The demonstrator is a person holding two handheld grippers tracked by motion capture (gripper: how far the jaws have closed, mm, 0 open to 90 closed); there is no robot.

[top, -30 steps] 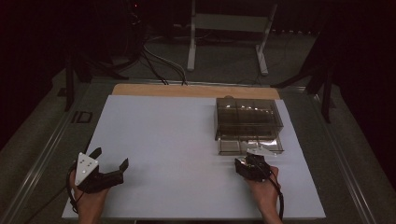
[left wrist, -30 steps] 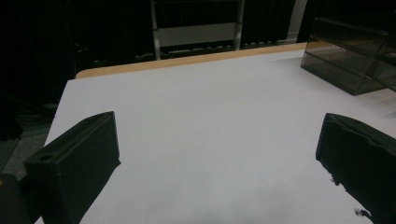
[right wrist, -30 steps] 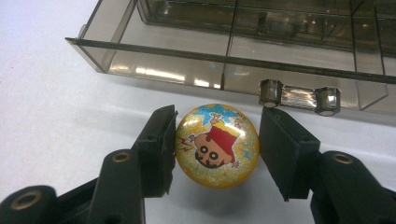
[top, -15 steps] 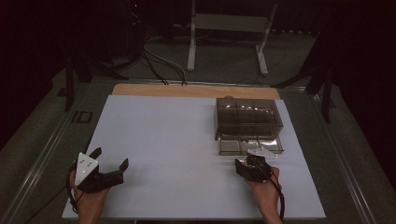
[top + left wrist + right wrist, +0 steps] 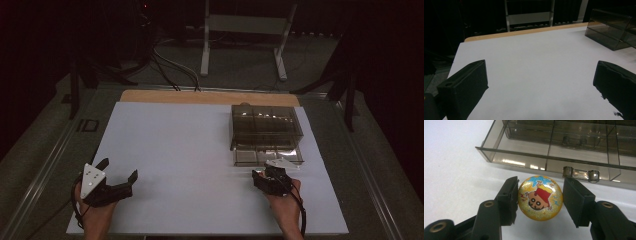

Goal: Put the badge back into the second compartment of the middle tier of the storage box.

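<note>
A round glittery yellow badge [image 5: 540, 198] with a cartoon figure sits between the jaws of my right gripper [image 5: 541, 188], whose pads press on both its sides. It is just in front of the pulled-out drawer [image 5: 554, 157] of a smoky clear organizer box [image 5: 265, 127]. In the high view my right gripper [image 5: 270, 175] is at the drawer's front edge. My left gripper [image 5: 118, 169] rests at the near left of the white sheet [image 5: 190, 150], jaws wide apart with nothing between them [image 5: 540, 75].
The organizer box [image 5: 611, 32] stands at the far right of the sheet, with divided compartments and a small clear clasp [image 5: 580, 173] on the drawer front. A wooden strip [image 5: 200, 96] runs along the far edge. A metal stand [image 5: 240, 30] and cables lie beyond.
</note>
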